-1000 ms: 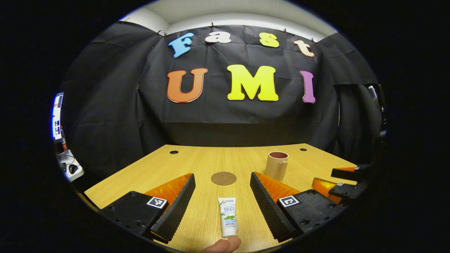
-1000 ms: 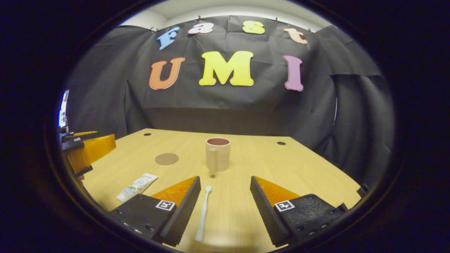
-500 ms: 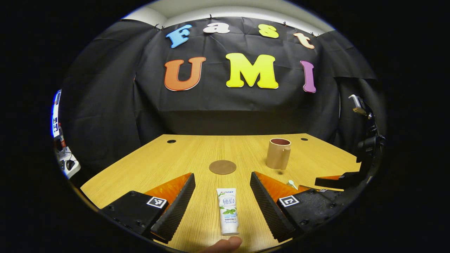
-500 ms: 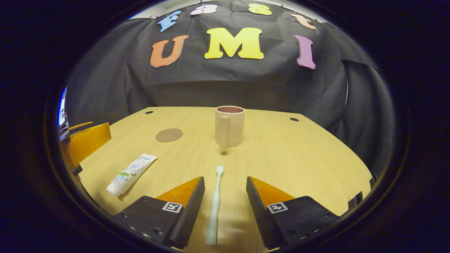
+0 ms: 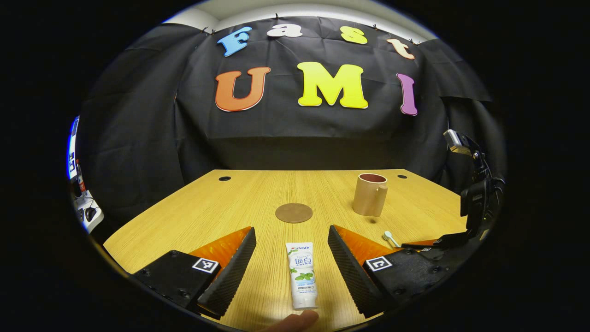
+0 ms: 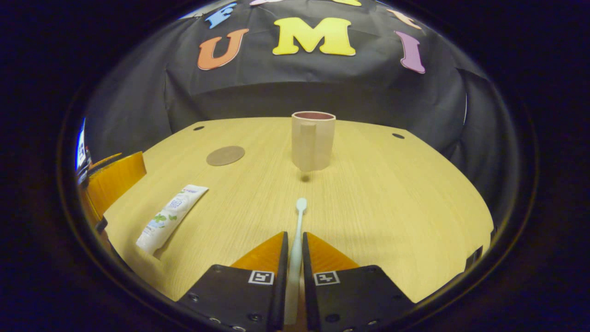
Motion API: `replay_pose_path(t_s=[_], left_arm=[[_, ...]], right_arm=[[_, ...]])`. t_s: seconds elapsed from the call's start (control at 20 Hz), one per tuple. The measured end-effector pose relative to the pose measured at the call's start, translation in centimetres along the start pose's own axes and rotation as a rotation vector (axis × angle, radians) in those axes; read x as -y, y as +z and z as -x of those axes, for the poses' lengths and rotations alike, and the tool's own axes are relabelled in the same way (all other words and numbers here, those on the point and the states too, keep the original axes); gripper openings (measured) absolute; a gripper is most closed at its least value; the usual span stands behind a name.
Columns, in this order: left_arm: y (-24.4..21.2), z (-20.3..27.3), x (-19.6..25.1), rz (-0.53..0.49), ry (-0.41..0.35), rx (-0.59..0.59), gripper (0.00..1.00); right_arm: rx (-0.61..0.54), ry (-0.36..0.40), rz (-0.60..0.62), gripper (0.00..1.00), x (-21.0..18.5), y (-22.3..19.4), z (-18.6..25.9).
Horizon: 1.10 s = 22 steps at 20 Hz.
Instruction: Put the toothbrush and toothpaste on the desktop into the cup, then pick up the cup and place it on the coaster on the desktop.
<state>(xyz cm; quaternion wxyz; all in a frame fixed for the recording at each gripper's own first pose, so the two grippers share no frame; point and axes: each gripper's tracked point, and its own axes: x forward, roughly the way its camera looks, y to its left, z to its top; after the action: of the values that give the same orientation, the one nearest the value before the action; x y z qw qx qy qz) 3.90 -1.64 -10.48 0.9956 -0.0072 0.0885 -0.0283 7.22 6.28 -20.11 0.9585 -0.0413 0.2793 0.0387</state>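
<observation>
the right gripper (image 6: 294, 258) is clamped on the toothbrush (image 6: 297, 230), cup (image 6: 313, 140) straight ahead. the left gripper (image 5: 292, 258) gapes apart, toothpaste (image 5: 302, 275) lying between its fingers.

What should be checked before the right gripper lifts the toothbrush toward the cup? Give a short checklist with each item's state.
1. Right gripper shut on the toothbrush handle: ok.
2. Toothbrush head points toward the cup: ok.
3. Cup upright, mouth open, nothing visible inside: ok.
4. Table between toothbrush and cup unobstructed: ok.
5. Left gripper open, straddling the toothpaste, not yet gripping: ok.
6. Coaster bare: ok.
</observation>
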Motion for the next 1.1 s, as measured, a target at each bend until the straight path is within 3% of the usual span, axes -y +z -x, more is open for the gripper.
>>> replay_pose_path(t_s=[0.15,0.3,0.45,0.55,0.8,1.1], left_arm=[[-0.5,-0.1,-0.1,-0.004,0.003,-0.018,1.00],[-1.2,-0.4,0.0,0.027,-0.003,-0.055,1.00],[-1.8,-0.7,-0.2,0.045,-0.007,-0.102,1.00],[-2.3,-1.0,-0.3,0.049,-0.008,-0.132,1.00],[-4.7,-1.1,1.2,0.064,-0.051,-0.242,1.00],[-7.7,-1.0,2.0,0.099,-0.053,-0.423,0.96]], right_arm=[[-0.016,0.009,-0.019,0.16,0.1,-0.3,0.2],[-0.029,0.018,-0.039,0.07,0.1,-0.4,0.2],[-0.011,0.032,-0.032,0.07,0.4,-0.1,0.3],[0.002,0.036,-0.059,0.00,0.6,-0.1,0.5],[0.052,0.058,-0.063,0.00,1.2,0.6,2.2],[0.117,0.087,-0.056,0.00,1.3,2.3,4.3]])
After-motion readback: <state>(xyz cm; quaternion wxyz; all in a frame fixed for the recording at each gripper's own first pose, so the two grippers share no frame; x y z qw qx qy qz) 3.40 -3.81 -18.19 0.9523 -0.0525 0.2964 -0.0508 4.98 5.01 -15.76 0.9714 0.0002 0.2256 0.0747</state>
